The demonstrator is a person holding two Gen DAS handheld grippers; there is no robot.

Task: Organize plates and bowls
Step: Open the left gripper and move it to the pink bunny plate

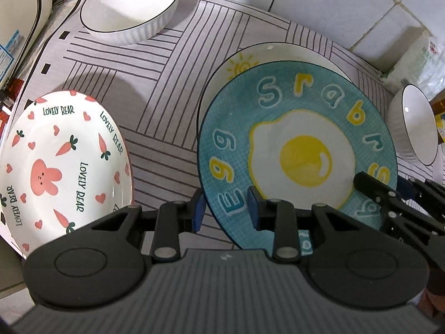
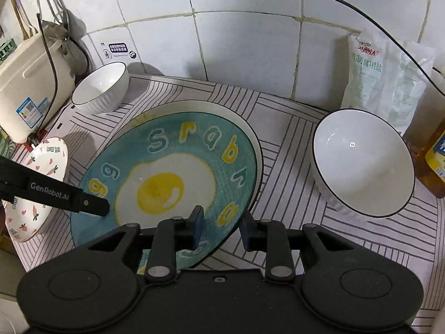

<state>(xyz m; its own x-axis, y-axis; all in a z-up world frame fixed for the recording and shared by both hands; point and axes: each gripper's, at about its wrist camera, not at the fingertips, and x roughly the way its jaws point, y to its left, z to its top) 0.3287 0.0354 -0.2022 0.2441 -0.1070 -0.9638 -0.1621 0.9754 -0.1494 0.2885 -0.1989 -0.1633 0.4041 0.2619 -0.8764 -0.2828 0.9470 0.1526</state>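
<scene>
Your clearest lane is the striped mat (image 1: 155, 89) between the bunny plate (image 1: 64, 164) at nine o'clock and the egg plate (image 1: 294, 150) at three: bare cloth running up toward twelve. At eleven o'clock the ribbed bowl (image 1: 130, 5) caps that lane, with the white appliance (image 1: 19, 16) crowding its left. From the right wrist view there is open mat at two o'clock between the egg plate's rim and the black-rimmed bowl (image 2: 364, 164). Behind that bowl the salt bags (image 2: 386, 83) and an oil bottle (image 2: 436, 164) block the one-to-three corner against the tiled wall (image 2: 244, 41). A cable (image 2: 361, 14) hangs across the wall overhead.
</scene>
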